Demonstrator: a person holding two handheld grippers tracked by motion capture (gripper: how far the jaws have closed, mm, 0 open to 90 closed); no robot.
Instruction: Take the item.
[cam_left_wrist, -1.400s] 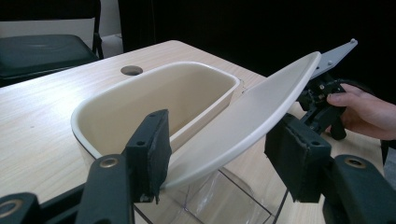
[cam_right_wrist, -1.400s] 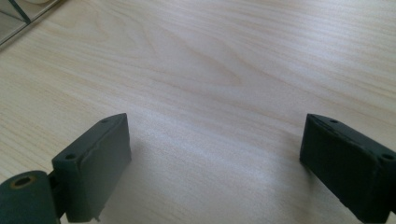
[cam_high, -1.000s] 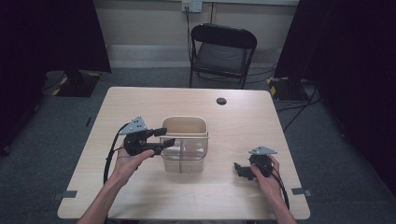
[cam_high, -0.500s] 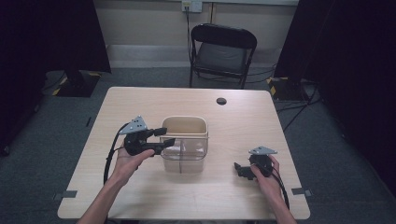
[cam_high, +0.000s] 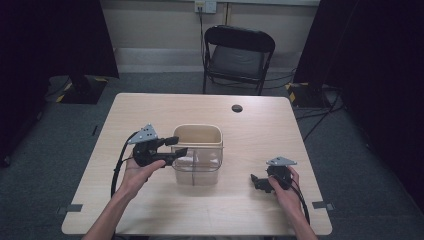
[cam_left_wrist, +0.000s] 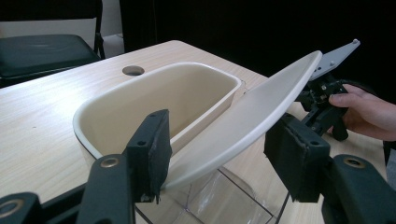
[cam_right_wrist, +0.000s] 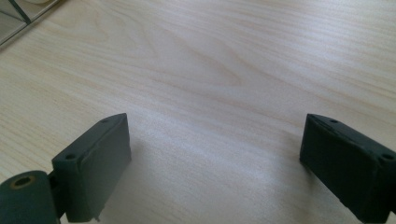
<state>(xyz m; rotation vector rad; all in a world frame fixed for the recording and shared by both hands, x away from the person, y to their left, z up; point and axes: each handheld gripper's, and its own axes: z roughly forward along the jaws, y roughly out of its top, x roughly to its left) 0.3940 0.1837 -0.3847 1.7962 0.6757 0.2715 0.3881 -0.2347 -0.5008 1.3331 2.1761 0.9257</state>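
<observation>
A clear plastic box (cam_high: 196, 170) stands mid-table with a cream tub (cam_high: 197, 134) set in its top. In the left gripper view the tub (cam_left_wrist: 154, 100) is hollow, and a cream curved lid (cam_left_wrist: 252, 112) leans tilted over its near side. My left gripper (cam_high: 176, 145) reaches the box's left edge; its jaws stand open, with the lid's lower edge between them (cam_left_wrist: 224, 149), and no squeeze shows. My right gripper (cam_high: 257, 181) rests low on the table at the right, open over bare wood (cam_right_wrist: 215, 158). It also appears beyond the lid, held by a hand (cam_left_wrist: 322, 100).
The wooden table (cam_high: 280, 130) has a round dark cable hole (cam_high: 236, 108) at the back. A black folding chair (cam_high: 239, 52) stands behind the table. Dark curtains hang on both sides. Cables trail from each gripper toward the near edge.
</observation>
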